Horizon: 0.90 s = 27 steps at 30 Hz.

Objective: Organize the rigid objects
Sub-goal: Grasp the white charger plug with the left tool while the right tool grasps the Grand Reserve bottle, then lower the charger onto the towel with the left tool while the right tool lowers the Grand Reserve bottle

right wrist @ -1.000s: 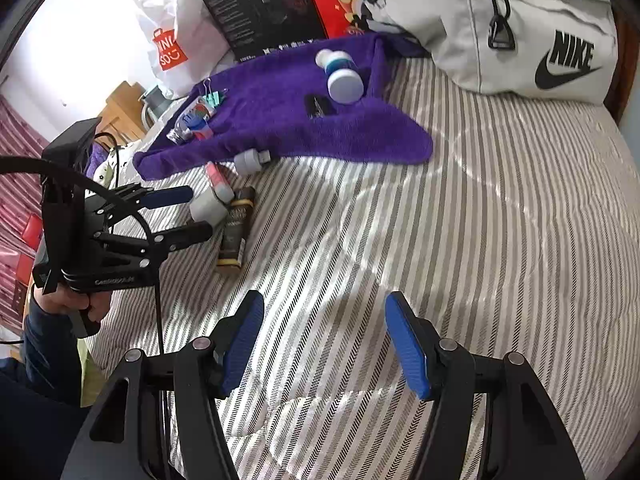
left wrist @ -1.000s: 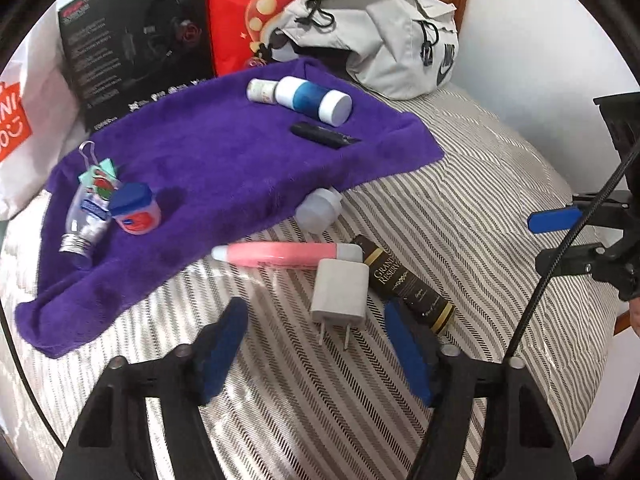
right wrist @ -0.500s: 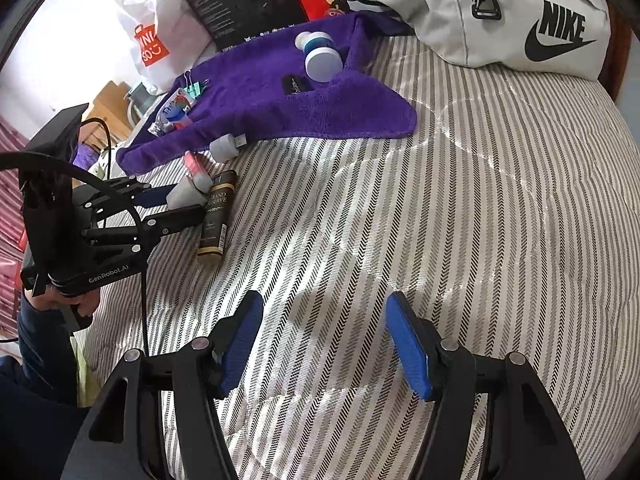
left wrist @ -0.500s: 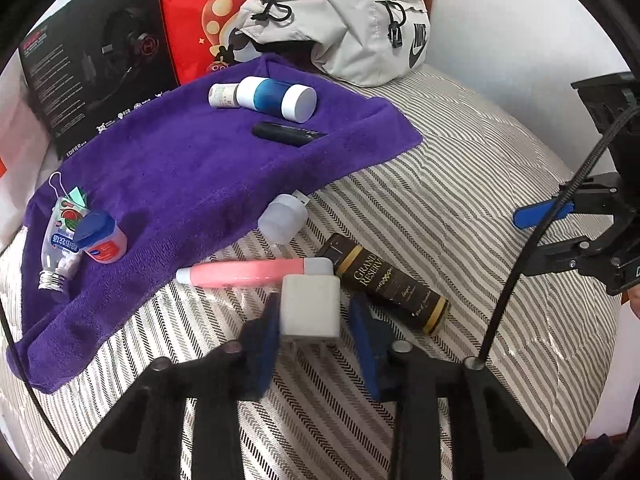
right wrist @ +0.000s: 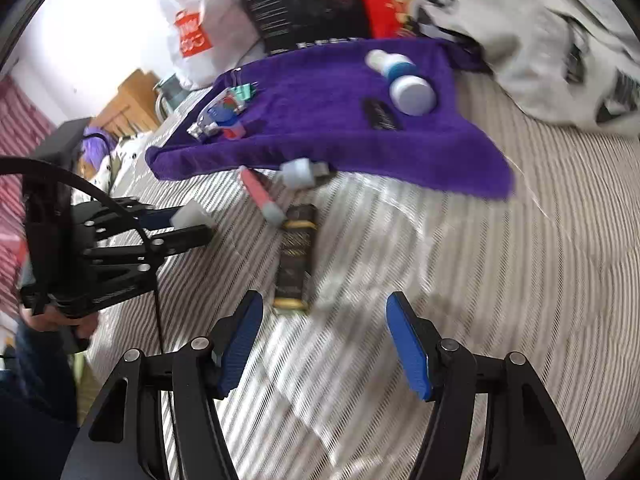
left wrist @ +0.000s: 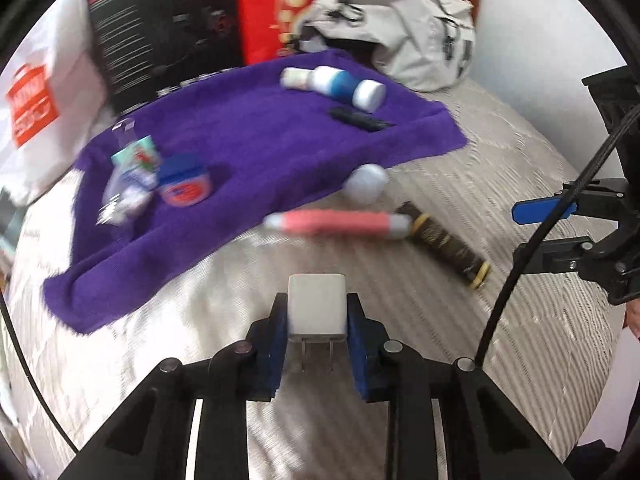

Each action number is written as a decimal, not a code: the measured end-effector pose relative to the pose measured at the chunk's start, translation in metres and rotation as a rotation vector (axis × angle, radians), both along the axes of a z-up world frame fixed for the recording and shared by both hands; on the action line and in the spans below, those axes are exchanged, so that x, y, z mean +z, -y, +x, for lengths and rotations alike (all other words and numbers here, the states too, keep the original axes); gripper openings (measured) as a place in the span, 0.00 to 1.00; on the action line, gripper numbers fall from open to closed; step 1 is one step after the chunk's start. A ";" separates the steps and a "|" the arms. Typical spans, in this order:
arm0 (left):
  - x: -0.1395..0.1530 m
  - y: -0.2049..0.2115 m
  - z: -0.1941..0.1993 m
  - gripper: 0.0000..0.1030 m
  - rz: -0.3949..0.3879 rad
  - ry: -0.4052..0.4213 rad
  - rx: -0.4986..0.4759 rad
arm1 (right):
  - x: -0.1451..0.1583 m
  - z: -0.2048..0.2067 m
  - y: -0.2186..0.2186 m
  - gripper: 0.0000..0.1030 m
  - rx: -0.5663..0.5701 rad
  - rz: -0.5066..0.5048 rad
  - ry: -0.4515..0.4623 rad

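Observation:
My left gripper [left wrist: 317, 316] is shut on a white plug charger [left wrist: 317, 305], lifted off the striped bed, prongs pointing back at me. That charger [right wrist: 191, 213] also shows in the right wrist view, held at the left. A pink tube [left wrist: 338, 221], a small white bottle [left wrist: 366, 183] and a black-and-gold tube [left wrist: 444, 249] lie on the bed by the purple towel [left wrist: 256, 148]. On the towel rest a blue-and-white bottle [left wrist: 340, 85], a black stick [left wrist: 360, 119], a blue-lidded jar [left wrist: 185, 185] and a clear bottle [left wrist: 124, 184]. My right gripper [right wrist: 326, 344] is open just short of the black-and-gold tube [right wrist: 294, 258].
A grey bag [left wrist: 400, 36] lies at the head of the bed beside a red package [left wrist: 280, 4], a black box [left wrist: 160, 28] and a white shopping bag [left wrist: 32, 100]. A wall [left wrist: 540, 20] runs along the right side.
My left gripper closed on the white charger and lifted it back off the bed. My right gripper moved forward toward the black-and-gold tube and stayed open.

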<state>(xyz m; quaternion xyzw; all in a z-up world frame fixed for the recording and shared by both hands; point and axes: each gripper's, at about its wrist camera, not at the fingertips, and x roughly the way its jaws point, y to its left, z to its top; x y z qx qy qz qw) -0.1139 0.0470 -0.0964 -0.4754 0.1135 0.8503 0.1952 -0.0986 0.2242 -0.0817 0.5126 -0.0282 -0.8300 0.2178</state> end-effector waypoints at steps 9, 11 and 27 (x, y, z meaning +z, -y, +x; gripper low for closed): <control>-0.003 0.042 0.008 0.25 0.016 0.020 0.099 | -0.014 -0.013 0.041 0.62 -0.003 0.133 -0.066; -0.005 0.047 0.010 0.25 0.027 0.025 0.102 | -0.016 -0.012 0.050 0.62 0.006 0.204 -0.104; -0.006 0.050 0.007 0.25 0.072 0.024 0.104 | -0.014 -0.012 0.032 0.24 0.014 0.277 -0.102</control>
